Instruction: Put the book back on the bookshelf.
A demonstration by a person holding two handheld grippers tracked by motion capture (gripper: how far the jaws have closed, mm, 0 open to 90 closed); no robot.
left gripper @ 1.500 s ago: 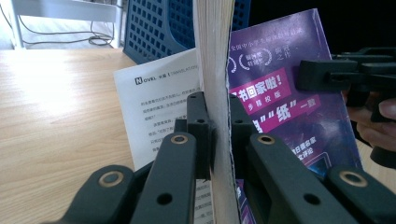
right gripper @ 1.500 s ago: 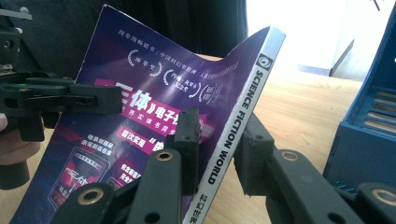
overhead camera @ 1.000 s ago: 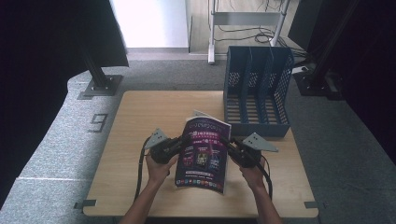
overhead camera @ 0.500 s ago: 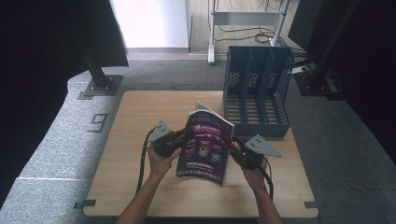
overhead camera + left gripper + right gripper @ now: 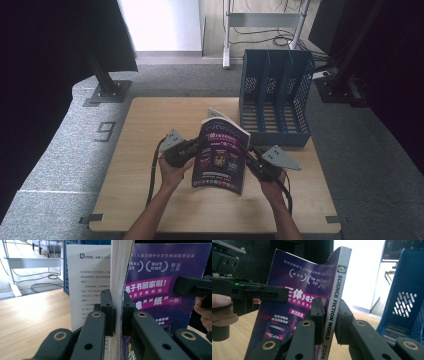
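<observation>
While both grippers clamp it from opposite sides, the magazine (image 5: pixel 222 156) now stands tilted up off the bench, nearer upright than half a second ago, when it leaned flatter and lower over the near half of the top. The left gripper (image 5: pixel 192 148) has its jaws closed on the open page edge, one jaw against the white back page and one against the purple cover, as the left gripper view shows (image 5: pixel 115 312). The right gripper (image 5: pixel 252 161) pinches the spine side, its jaws pressed either side of the grey spine strip in its own view (image 5: pixel 329 315). The magazine's foot sits toward the middle of the bench (image 5: pixel 150 130), slightly near of centre, its top edge leaning toward the far right corner — where the blue file rack (image 5: pixel 275 95) waits with its slots open. My reading is that the lift has raised the magazine to a standing pose so it can be carried across and slid spine-first or edge-first into one slot — the rack is near but not yet reached.
</observation>
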